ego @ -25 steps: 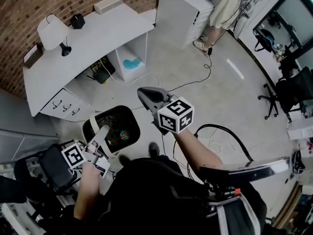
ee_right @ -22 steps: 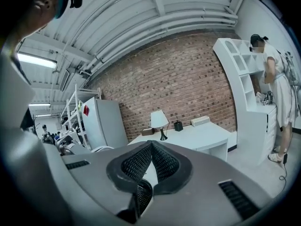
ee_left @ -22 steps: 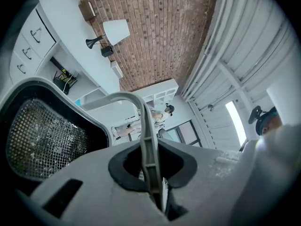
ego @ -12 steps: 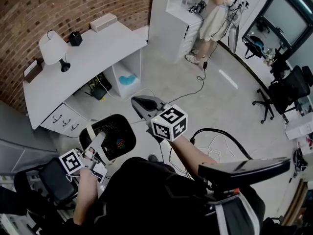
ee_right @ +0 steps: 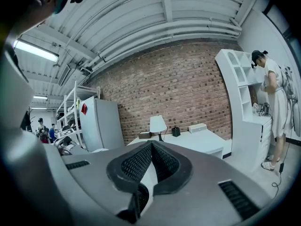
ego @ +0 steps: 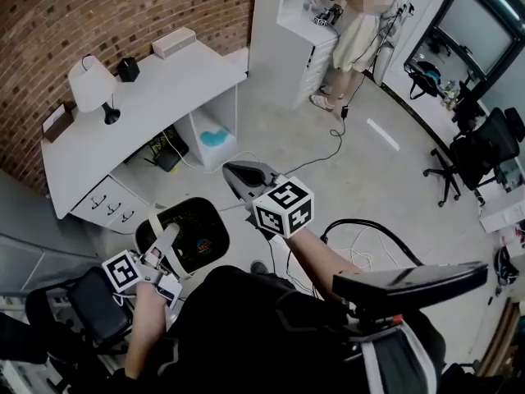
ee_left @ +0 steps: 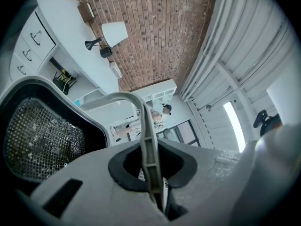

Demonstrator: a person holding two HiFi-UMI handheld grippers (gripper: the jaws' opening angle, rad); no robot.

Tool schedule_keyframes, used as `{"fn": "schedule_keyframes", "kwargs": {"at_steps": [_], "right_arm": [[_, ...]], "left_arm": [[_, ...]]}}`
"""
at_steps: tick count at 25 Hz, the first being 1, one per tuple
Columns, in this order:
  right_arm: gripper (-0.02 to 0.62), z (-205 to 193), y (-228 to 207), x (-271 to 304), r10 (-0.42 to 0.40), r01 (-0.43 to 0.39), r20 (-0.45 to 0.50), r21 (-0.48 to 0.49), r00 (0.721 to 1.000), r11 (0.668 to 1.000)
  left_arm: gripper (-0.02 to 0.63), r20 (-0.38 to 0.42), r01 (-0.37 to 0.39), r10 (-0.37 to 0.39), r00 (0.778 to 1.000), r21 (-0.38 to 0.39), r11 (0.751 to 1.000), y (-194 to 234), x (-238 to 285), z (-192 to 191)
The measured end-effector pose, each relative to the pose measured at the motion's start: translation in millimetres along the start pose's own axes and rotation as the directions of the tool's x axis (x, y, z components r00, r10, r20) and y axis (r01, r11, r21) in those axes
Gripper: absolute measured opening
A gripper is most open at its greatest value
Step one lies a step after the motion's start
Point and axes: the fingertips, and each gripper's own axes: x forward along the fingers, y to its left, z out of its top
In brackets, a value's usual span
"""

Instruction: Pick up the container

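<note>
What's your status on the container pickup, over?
Left hand-held gripper shut on handle of container. Right hand-held gripper shut, empty. Nothing seen in the way.

I am standing in an open workroom, an office or studio. A red brick wall (ego: 123, 6) backs a long white bench (ego: 148, 109) with a lamp (ego: 89, 80) near its left end. There is tall white shelving (ego: 283, 31), black swivel chairs (ego: 480, 154), and cables (ego: 361, 221) trailing across the bare grey floor (ego: 394, 179).
</note>
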Motion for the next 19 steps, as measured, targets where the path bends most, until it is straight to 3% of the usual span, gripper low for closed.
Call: {"fn": "schedule_keyframes", "kwargs": {"at_steps": [19], "right_arm": [[0.008,-0.6,6.1,-9.1,-0.021,0.021,0.000,-0.026,1.000,0.999]], "left_arm": [[0.034,0.004,0.016,-0.016,1.000,-0.003,1.000,-7.8,-9.1,-6.6]]}}
